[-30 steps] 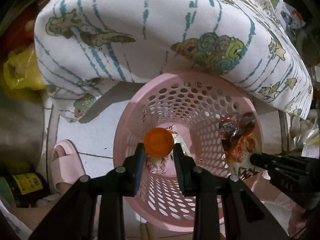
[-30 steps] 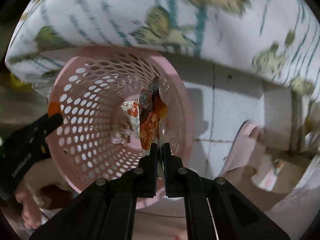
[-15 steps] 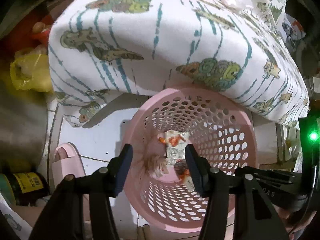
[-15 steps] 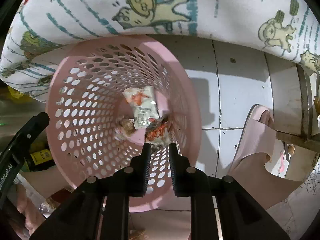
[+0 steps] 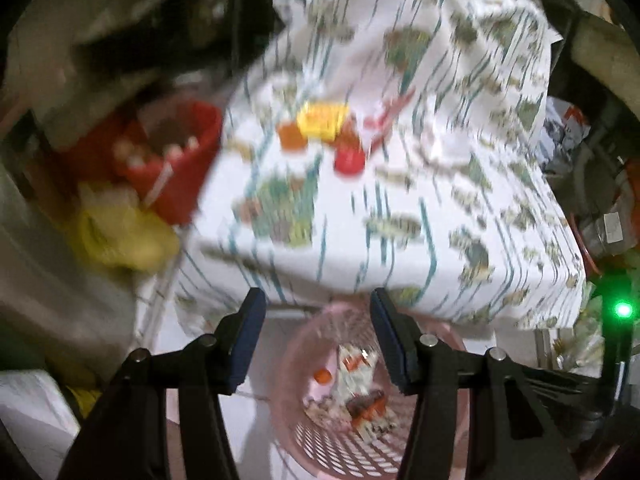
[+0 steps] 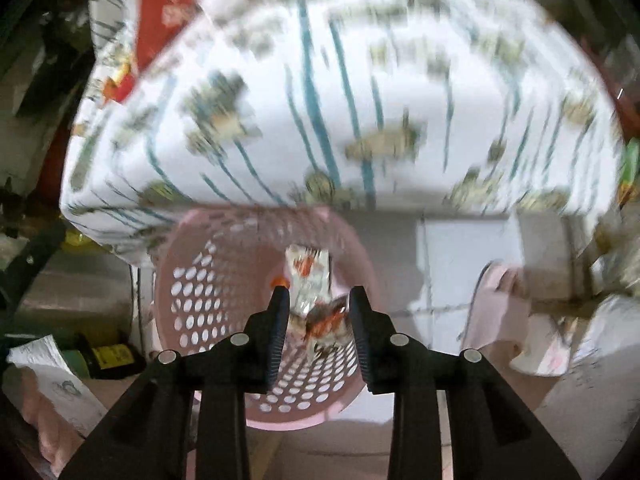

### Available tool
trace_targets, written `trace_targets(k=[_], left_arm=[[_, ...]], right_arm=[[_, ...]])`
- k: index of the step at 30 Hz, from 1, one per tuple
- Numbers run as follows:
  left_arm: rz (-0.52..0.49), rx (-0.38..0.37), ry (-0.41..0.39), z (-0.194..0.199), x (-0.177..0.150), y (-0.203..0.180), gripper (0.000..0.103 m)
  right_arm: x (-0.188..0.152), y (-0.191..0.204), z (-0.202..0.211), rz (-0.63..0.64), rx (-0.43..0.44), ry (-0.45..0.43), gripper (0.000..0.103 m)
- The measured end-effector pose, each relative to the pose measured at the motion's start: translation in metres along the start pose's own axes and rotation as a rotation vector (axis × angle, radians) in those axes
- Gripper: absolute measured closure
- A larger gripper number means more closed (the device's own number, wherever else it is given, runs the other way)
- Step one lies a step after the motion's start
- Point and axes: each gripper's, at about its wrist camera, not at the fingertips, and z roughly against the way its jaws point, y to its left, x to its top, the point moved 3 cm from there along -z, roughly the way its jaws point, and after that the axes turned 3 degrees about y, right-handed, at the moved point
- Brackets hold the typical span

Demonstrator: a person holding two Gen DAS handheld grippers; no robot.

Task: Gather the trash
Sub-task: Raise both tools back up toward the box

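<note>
Nearest in the left wrist view, left gripper [image 5: 318,336] spread wide and empty, blue-padded fingers [image 5: 246,340] framing the near rim of the pink perforated basket [image 5: 340,456] on the pale tiled floor [image 5: 256,412]. Inside the basket, trash: a small orange cap [image 5: 322,376], a white-and-orange wrapper [image 5: 354,364] and a darker orange-red wrapper [image 5: 366,406], all smeared by motion blur and hard to separate; lower edge of the basket cut off by the frame. In the right wrist view, right gripper [image 6: 318,312] open to a moderate gap, nothing between the jaws, poised above the same basket [image 6: 192,304], whose far rim sits tucked under the overhang of the patterned tablecloth [image 6: 360,92]. Same heap there: white wrapper [image 6: 310,276], crumpled red wrapper [image 6: 326,322] partly hidden behind the fingers, orange cap [image 6: 279,281] just beside the left finger. Beside the basket, a pink slipper [image 6: 496,312] on the tiles and a dark bottle with a yellow label [image 6: 110,356] to the left. Farther off in the left view, more items on the cloth-covered table [image 5: 400,200]: yellow box [image 5: 322,120], orange cap [image 5: 292,136], red cap [image 5: 350,160], outlines too blurred for detail. Beyond, a red bucket [image 5: 168,160] and a yellow bag [image 5: 120,236], dim clutter in a dark room, a green light [image 5: 623,310] at the right edge.
</note>
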Motion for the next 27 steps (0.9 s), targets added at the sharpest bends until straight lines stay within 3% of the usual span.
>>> trace_targets(k=[1, 2, 5, 9, 13, 16, 18, 20, 23, 27], left_arm=[[-0.014, 0.016, -0.030, 0.007, 0.004, 0.000, 0.042], [-0.029, 0.031, -0.059, 0.015, 0.007, -0.002, 0.040], [-0.026, 0.036, -0.129, 0.039, 0.018, 0.000, 0.037], [0.001, 0.042, -0.218, 0.069, 0.033, 0.002, 0.023], [0.010, 0.052, -0.318, 0.109, 0.057, 0.004, 0.005], [-0.018, 0.046, -0.374, 0.137, 0.079, 0.003, 0.004], [-0.096, 0.083, -0.444, 0.163, 0.095, 0.000, 0.002], [-0.108, 0.101, -0.496, 0.189, 0.113, 0.001, 0.000], [-0.110, 0.051, -0.514, 0.209, 0.134, 0.004, 0.000], [-0.180, 0.099, -0.506, 0.210, 0.156, 0.008, 0.000]], right_arm=[[0.001, 0.003, 0.008, 0.031, -0.024, -0.025, 0.056], [0.002, 0.007, 0.015, 0.062, -0.043, -0.052, 0.052], [0.007, 0.006, 0.037, 0.051, -0.071, -0.121, 0.051], [0.018, -0.008, 0.069, -0.019, -0.059, -0.188, 0.051], [0.038, -0.009, 0.112, 0.006, -0.099, -0.278, 0.050], [0.056, 0.000, 0.156, 0.071, -0.101, -0.364, 0.038], [0.069, 0.006, 0.190, 0.123, -0.098, -0.444, 0.033], [0.079, 0.012, 0.216, 0.176, -0.111, -0.506, 0.028], [0.094, 0.020, 0.249, 0.235, -0.133, -0.588, 0.021], [0.111, 0.025, 0.272, 0.230, -0.127, -0.652, 0.019]])
